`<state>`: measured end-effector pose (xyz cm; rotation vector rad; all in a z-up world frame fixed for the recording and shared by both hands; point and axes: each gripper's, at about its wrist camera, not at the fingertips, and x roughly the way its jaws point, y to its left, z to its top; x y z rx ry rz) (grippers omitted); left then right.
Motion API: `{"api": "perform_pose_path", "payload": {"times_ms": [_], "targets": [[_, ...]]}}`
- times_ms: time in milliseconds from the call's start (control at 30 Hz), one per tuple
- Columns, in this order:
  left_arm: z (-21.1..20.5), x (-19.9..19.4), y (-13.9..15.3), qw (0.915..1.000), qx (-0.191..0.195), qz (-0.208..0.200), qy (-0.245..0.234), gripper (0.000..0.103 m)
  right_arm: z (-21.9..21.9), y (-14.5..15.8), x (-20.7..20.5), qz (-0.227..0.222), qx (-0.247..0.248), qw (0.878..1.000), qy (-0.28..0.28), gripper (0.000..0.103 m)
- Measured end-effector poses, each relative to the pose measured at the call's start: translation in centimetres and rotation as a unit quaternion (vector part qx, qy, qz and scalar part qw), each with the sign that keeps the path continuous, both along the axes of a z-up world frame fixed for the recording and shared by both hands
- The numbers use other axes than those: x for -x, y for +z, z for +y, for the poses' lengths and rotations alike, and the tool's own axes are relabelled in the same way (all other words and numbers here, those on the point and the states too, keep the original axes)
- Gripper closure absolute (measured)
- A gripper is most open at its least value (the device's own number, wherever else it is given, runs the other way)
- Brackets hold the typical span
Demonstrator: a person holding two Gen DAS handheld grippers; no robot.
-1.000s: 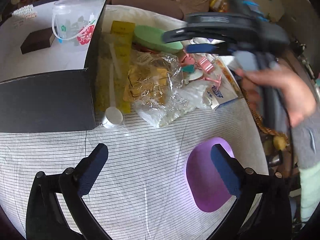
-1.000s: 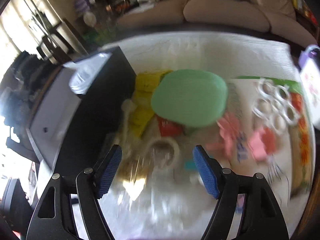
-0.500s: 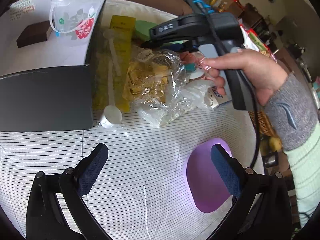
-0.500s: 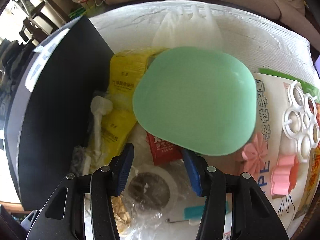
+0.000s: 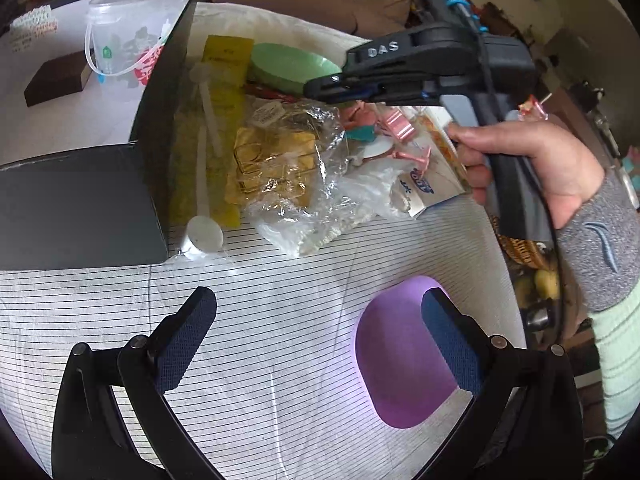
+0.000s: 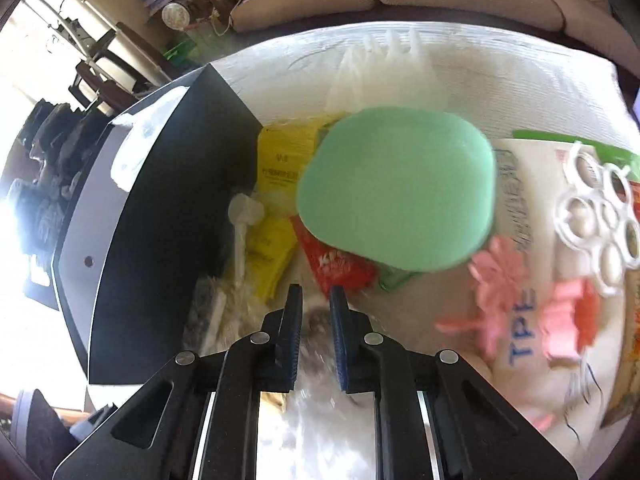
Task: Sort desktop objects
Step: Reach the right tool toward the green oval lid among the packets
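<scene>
The right gripper (image 6: 314, 308) has narrowed sharply: half a second ago its fingers stood well apart over the pile, and now only a thin gap is left between the pads, the tips down at the near rim of the tape roll (image 6: 316, 320). The roll is blurred here and mostly hidden behind the fingers, so I cannot tell whether the pads actually pinch its wall or have closed just short of it. In the left wrist view the same gripper (image 5: 320, 90) reaches in low over the clear bag (image 5: 288, 160), its tip near the green dish (image 5: 294, 68), with the hand (image 5: 532, 160) behind it squeezing the handle.

The left gripper (image 5: 318, 330) has not shifted; it hangs wide and empty above the striped cloth (image 5: 260, 360), its right finger over the purple lid (image 5: 400, 364) at the cloth's near right corner.

The pile lies along the middle of the cloth, tight against the right wall of the black box (image 6: 168, 200): yellow packet (image 6: 280, 164), white scoop (image 6: 244, 216), red sachet (image 6: 336, 260), pink clips (image 6: 568, 320) toward the right edge. The cup (image 5: 124, 40) and brown block (image 5: 56, 80) already sit in the box.

My reading is that a grasp on the roll is being made, the next item to go. The motion blur suggests the hand is moving, so the grip may be poor, and the bag's film could get caught with it.
</scene>
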<state>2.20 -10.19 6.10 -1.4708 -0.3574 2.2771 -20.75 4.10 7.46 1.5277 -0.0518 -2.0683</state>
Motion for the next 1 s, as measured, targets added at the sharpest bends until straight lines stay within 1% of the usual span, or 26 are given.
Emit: {"api": "perform_pose_path", "payload": {"times_ms": [67, 133, 167, 200, 233, 333, 400, 467, 500, 533, 600, 667, 700, 733, 767, 800, 833, 933, 1000], "targets": [[0.0, -0.1, 0.1, 1.0000, -0.002, 0.000, 0.000, 0.000, -0.1, 0.1, -0.6, 0.007, -0.018, 1.000, 0.006, 0.088], [0.2, -0.1, 0.2, 1.0000, -0.003, 0.001, -0.001, 0.000, -0.9, 0.1, -0.6, 0.026, -0.050, 0.998, 0.015, 0.085], [0.3, -0.1, 0.4, 1.0000, -0.003, 0.004, -0.001, 0.000, -1.3, 0.0, -0.5, 0.029, -0.061, 0.998, 0.017, 0.081], [0.3, -0.1, 0.4, 1.0000, -0.001, 0.005, -0.002, 0.000, -1.8, -0.2, -0.2, 0.030, -0.069, 0.997, 0.020, 0.068], [0.4, -0.1, 0.5, 1.0000, 0.000, 0.007, -0.002, 0.000, -2.2, -0.5, 0.2, 0.031, -0.079, 0.996, 0.022, 0.058], [0.3, 0.2, 0.3, 0.9999, 0.012, 0.007, 0.004, 0.000, -3.7, -1.9, 1.5, 0.033, -0.120, 0.992, 0.028, 0.056], [0.1, 0.5, 0.1, 0.9999, 0.014, 0.005, 0.009, 0.000, -4.3, -2.5, 2.2, 0.031, -0.127, 0.991, 0.025, 0.053], [-0.2, 0.8, 0.0, 0.9999, 0.008, 0.001, 0.013, 0.000, -4.8, -2.8, 2.9, 0.034, -0.133, 0.990, 0.017, 0.048], [-0.3, 0.9, 0.0, 0.9999, 0.006, 0.000, 0.014, 0.000, -5.0, -2.9, 3.2, 0.033, -0.134, 0.990, 0.017, 0.041], [-0.4, 1.1, 0.0, 0.9999, 0.004, 0.000, 0.014, 0.000, -5.2, -3.2, 3.4, 0.030, -0.137, 0.990, 0.019, 0.037], [-0.5, 1.3, 0.0, 0.9999, 0.003, -0.001, 0.014, 0.000, -5.5, -4.0, 3.7, 0.022, -0.149, 0.988, 0.030, 0.034], [-0.5, 1.5, 0.0, 0.9999, 0.000, -0.002, 0.014, 0.000, -5.7, -4.3, 3.7, 0.029, -0.158, 0.986, 0.042, 0.038], [-0.5, 1.5, 0.0, 0.9999, -0.001, -0.003, 0.014, 0.000, -5.6, -4.3, 3.6, 0.032, -0.160, 0.986, 0.045, 0.046], [-0.6, 1.4, 0.1, 0.9999, -0.001, -0.002, 0.013, 0.000, -5.3, -4.3, 3.6, 0.032, -0.157, 0.986, 0.046, 0.059], [-0.6, 1.4, 0.1, 0.9999, 0.000, -0.002, 0.013, 0.000, -5.0, -4.2, 3.6, 0.031, -0.151, 0.987, 0.045, 0.066], [-0.8, 1.3, 0.1, 0.9999, 0.001, -0.002, 0.013, 0.000, -4.7, -4.1, 3.7, 0.030, -0.146, 0.988, 0.042, 0.076], [-0.8, 1.3, 0.1, 0.9999, 0.002, -0.002, 0.012, 0.000, -4.2, -3.8, 3.7, 0.031, -0.140, 0.989, 0.037, 0.083], [-0.5, 1.1, 0.1, 0.9999, 0.004, -0.001, 0.012, 0.000, -3.5, -3.2, 3.3, 0.038, -0.138, 0.989, 0.037, 0.089], [-0.4, 0.9, 0.3, 0.9999, 0.003, 0.000, 0.012, 0.000, -3.3, -2.8, 2.7, 0.038, -0.135, 0.989, 0.042, 0.091]]}}
